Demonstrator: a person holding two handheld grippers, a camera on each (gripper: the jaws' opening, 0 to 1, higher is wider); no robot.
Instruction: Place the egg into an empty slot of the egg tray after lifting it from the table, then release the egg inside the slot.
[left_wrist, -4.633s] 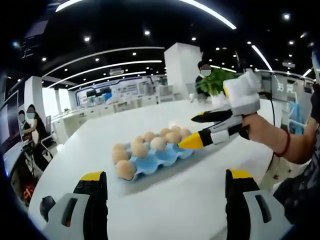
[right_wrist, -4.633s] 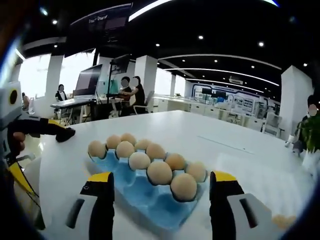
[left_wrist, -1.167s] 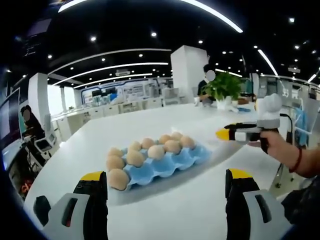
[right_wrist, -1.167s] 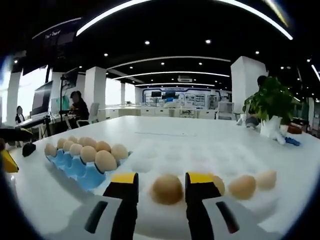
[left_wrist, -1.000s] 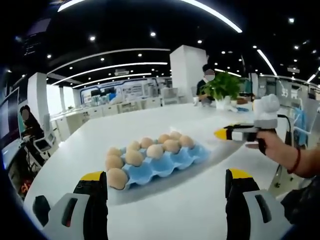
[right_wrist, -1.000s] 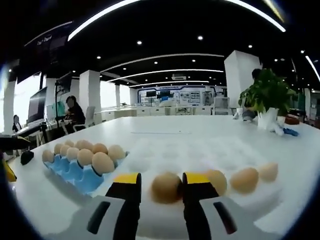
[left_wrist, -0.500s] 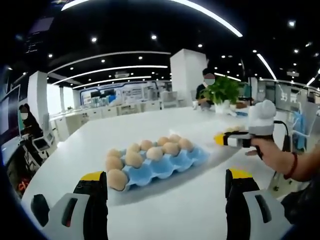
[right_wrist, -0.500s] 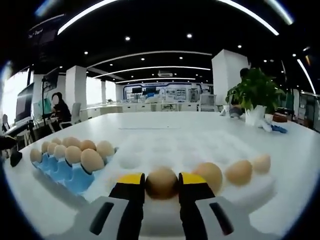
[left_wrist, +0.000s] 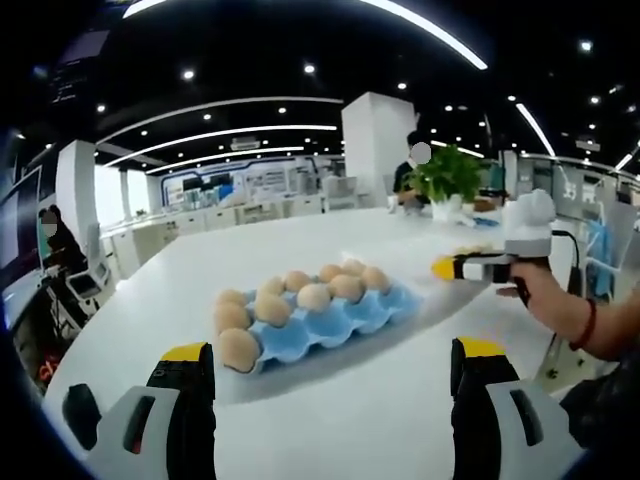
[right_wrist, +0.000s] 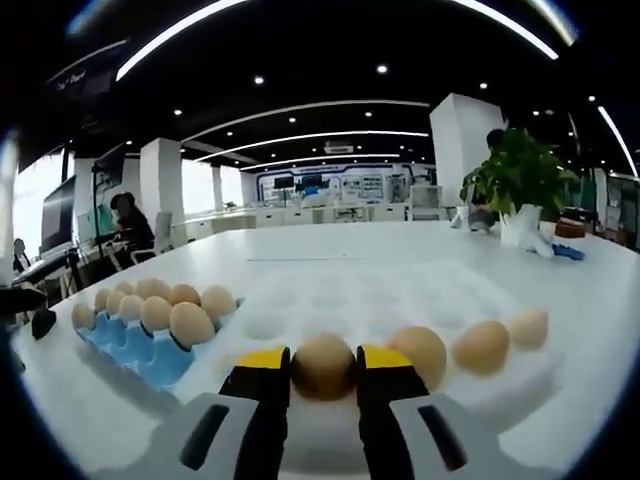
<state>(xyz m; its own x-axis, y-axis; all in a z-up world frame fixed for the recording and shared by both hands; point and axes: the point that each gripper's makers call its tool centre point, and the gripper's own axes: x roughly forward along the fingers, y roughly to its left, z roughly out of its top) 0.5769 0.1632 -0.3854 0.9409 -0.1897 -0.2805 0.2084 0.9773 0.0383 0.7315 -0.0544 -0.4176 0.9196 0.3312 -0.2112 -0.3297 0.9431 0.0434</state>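
On the left, the left tongs (left_wrist: 330, 375) hang wide and empty over the white worktop (left_wrist: 400, 400), facing the blue egg tray (left_wrist: 330, 318), whose near row is still vacant. To the right, the right tongs (right_wrist: 323, 370), open around the egg (right_wrist: 323, 366) a second ago, have now narrowed onto it. It is gripped beside the other loose eggs (right_wrist: 480, 345); lifting comes next.

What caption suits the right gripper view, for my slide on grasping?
Right gripper shut on an egg in the white tray, blue egg tray alongside.
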